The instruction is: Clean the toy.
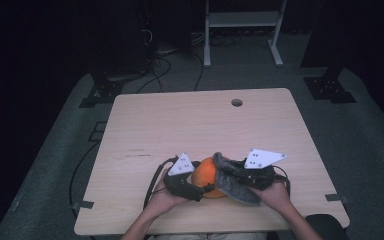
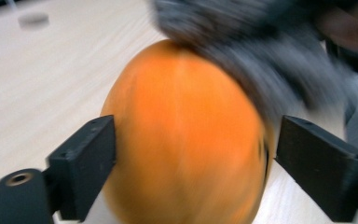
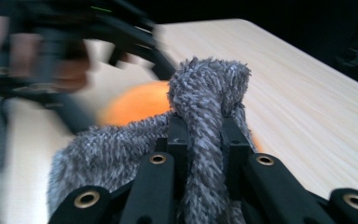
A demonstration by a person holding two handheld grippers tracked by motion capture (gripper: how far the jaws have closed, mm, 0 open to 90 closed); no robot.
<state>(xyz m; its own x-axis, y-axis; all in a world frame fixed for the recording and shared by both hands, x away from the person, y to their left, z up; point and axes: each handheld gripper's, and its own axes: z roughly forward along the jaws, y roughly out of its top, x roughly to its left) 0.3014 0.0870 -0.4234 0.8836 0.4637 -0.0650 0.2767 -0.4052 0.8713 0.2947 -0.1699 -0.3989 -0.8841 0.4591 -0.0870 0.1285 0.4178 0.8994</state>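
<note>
Near the worktop's (image 1: 145, 125) front edge, the orange ball (image 1: 206, 172) sits between the wide left tool (image 2: 193, 158), while the right tool (image 3: 199, 135) pinches the grey fuzzy cloth (image 3: 205, 93) draped over its right side.

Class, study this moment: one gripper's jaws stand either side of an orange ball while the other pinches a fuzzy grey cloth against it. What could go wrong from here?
1. The left gripper stands open around the orange ball, so the ball may roll off across the table.
2. The right gripper pinches only a fold of the grey cloth; a tug could pull it free.
</note>
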